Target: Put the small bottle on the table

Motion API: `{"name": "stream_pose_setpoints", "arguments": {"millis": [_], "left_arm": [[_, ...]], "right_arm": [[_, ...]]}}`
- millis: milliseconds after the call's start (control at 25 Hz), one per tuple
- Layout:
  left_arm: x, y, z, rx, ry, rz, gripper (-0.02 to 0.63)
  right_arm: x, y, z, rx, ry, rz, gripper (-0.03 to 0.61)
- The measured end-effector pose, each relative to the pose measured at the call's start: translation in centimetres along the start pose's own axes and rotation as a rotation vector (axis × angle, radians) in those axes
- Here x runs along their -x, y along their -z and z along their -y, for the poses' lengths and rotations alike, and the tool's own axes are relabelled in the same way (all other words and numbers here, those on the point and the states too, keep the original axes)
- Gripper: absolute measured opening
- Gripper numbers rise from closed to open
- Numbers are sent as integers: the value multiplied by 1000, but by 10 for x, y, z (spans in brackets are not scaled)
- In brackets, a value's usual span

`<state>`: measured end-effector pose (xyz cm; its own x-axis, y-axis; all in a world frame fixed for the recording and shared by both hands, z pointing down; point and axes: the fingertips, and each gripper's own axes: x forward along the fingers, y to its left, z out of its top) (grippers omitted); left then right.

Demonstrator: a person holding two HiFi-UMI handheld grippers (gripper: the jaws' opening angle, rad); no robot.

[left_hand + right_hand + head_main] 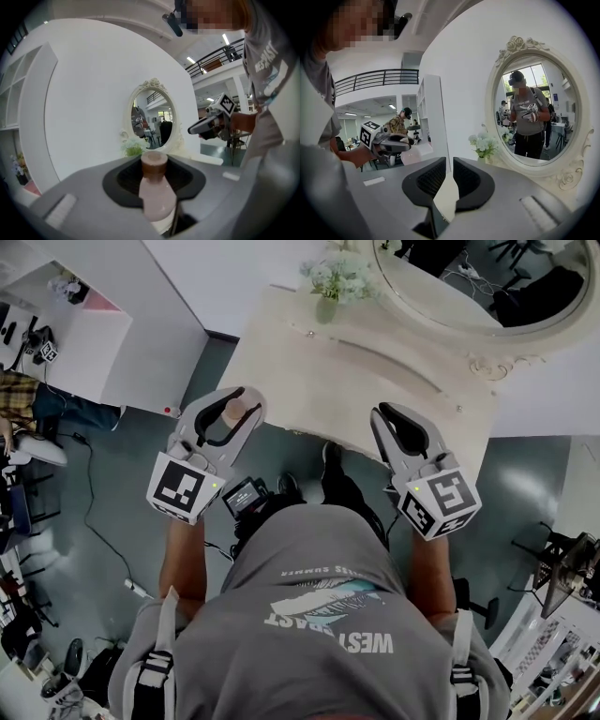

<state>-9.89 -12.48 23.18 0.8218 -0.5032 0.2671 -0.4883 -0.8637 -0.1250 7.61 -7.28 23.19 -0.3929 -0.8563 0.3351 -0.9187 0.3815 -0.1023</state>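
A small pale pink bottle [234, 410] with a brown cap sits between the jaws of my left gripper [240, 399], which is shut on it. In the left gripper view the bottle [157, 192] stands upright, cap pointing away, and the pads of the left gripper [154, 164] hug its neck. The bottle is held in the air just off the near left edge of the cream dressing table [375, 367]. My right gripper [386, 416] hovers at the table's near edge. In its own view the right gripper [449, 164] has its jaws almost together with nothing between them.
An oval mirror [487, 282] in an ornate frame stands at the back of the table. A vase of pale flowers [333, 279] sits at the table's back left. A white cabinet [84, 338] stands to the left. Cables lie on the grey floor [103, 521].
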Motion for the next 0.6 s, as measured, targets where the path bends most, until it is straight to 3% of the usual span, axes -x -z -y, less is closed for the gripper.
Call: {"name": "stream_pose_setpoints", "arguments": {"millis": [600], "left_arm": [[-26, 25, -34, 64, -95, -83, 126]], "right_arm": [[-59, -3, 27, -3, -120, -47, 52]]}}
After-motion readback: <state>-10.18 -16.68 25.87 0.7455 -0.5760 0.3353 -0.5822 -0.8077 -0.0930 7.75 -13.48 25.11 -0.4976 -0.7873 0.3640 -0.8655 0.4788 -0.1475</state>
